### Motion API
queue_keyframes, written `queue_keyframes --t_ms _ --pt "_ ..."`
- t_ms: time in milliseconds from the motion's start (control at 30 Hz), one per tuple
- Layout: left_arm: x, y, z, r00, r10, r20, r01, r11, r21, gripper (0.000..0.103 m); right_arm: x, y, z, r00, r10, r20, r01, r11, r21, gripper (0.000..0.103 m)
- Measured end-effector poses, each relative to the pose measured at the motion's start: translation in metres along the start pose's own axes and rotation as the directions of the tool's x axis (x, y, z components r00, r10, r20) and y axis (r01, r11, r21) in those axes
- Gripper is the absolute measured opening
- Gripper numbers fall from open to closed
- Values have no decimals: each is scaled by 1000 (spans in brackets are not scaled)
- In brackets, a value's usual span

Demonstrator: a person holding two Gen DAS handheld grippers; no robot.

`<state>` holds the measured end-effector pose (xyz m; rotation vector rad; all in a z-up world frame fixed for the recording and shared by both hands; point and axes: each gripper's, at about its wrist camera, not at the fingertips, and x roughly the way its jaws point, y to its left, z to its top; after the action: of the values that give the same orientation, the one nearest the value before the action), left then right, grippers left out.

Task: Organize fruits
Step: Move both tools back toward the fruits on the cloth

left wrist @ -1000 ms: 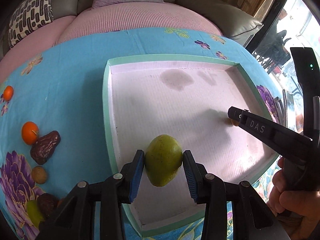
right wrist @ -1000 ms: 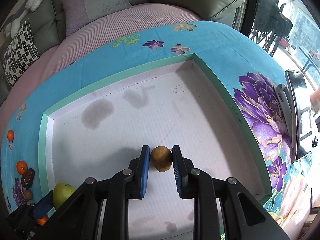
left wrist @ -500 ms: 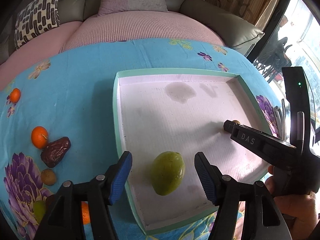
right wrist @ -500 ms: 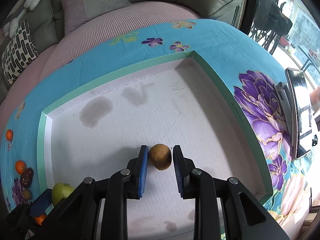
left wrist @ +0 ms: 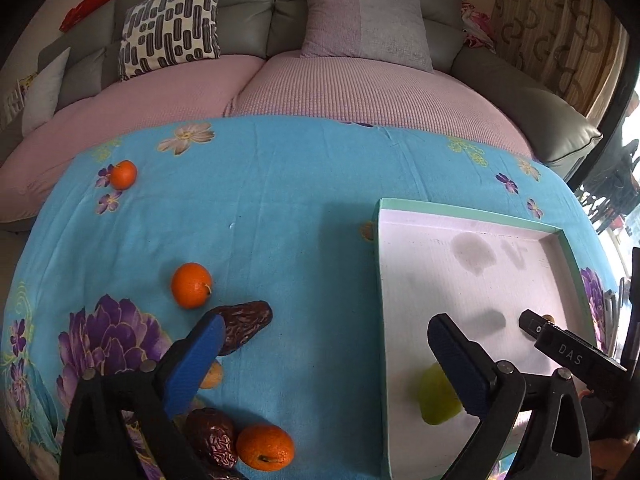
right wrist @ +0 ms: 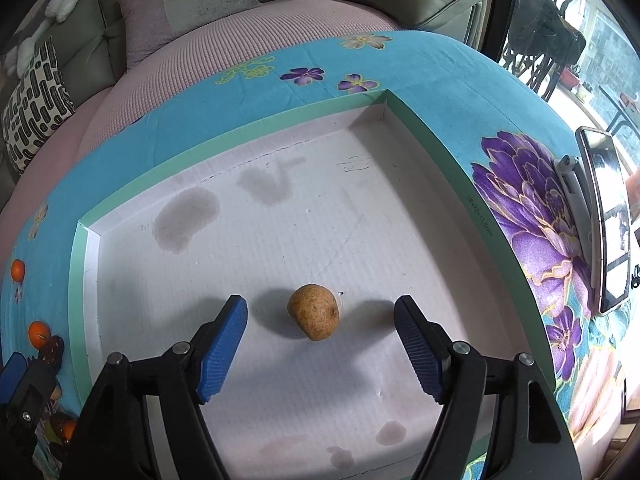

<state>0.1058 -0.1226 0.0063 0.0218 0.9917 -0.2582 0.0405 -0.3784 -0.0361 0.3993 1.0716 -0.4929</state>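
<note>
Grey sofa (left wrist: 280, 8) w/ pink cover and cushions sits behind a worktop (left wrist: 280, 208) draped in a blue floral cloth. On the cloth lies a white tray (right wrist: 76, 248) w/ mint-green rim, its floor stained in a few spots; faint scribbles on the floor near the far corner and small print along the right rim are too small to read.

L gripper (left wrist: 324, 360): fingers wide and opening, nothing between them, one finger over the cloth and the other over the tray. Green fruit (left wrist: 434, 398) lies on the tray floor near the left rim, partly hidden behind the L gripper's right finger, not touched.

R gripper (right wrist: 320, 328): fingers opening, well apart. Small brown fruit (right wrist: 314, 310) rests on the tray floor between them, clear of both pads. In the left view this gripper's finger carries white lettering "DAS", w/ the brown fruit just peeking past its tip.

Outside the tray, left on the cloth: far orange (left wrist: 123, 175) near the back edge, mid orange (left wrist: 191, 285), a date (left wrist: 244, 326) just beside it, a small tan fruit (left wrist: 211, 376) partly behind the L finger, a 2nd date (left wrist: 212, 438) touching a near orange (left wrist: 265, 447).

Phone on a stand (right wrist: 604, 216) stands at the right edge of the worktop; screen not readable.
</note>
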Motion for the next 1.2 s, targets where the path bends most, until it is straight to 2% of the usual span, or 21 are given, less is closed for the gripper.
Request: queue_keyframes --t_ms 100,167,300,433,600,767,1000,1100,1200 --pt "5 23 3 999 47 10 -46 997 -62 103 0 -1 0 1000 12 10 -12 1000 4 86" --pt "8 39 4 998 59 18 -57 993 -106 103 0 -1 0 1000 17 20 -17 1000 10 95" --pt "9 63 4 995 87 50 -78 984 -160 103 -4 0 0 997 34 68 -34 999 1 96" --pt "7 79 6 994 90 66 -75 977 -199 103 -16 10 -1 987 46 152 -40 998 -46 96" --pt "6 94 8 996 63 60 -49 974 -219 103 -29 17 1 975 75 207 -62 996 -67 96" --pt "-2 100 13 986 131 107 -107 973 -205 103 -34 23 5 967 117 228 -107 993 -59 96" --pt "-9 131 17 982 150 117 -113 954 -277 103 -38 60 5 942 203 269 -166 974 -155 96" --pt "-12 148 17 983 155 100 -116 942 -314 103 -46 86 0 920 271 284 -209 951 -229 96" --pt "-14 161 17 979 182 89 -143 933 -330 103 -54 119 -8 898 349 269 -254 909 -332 96"
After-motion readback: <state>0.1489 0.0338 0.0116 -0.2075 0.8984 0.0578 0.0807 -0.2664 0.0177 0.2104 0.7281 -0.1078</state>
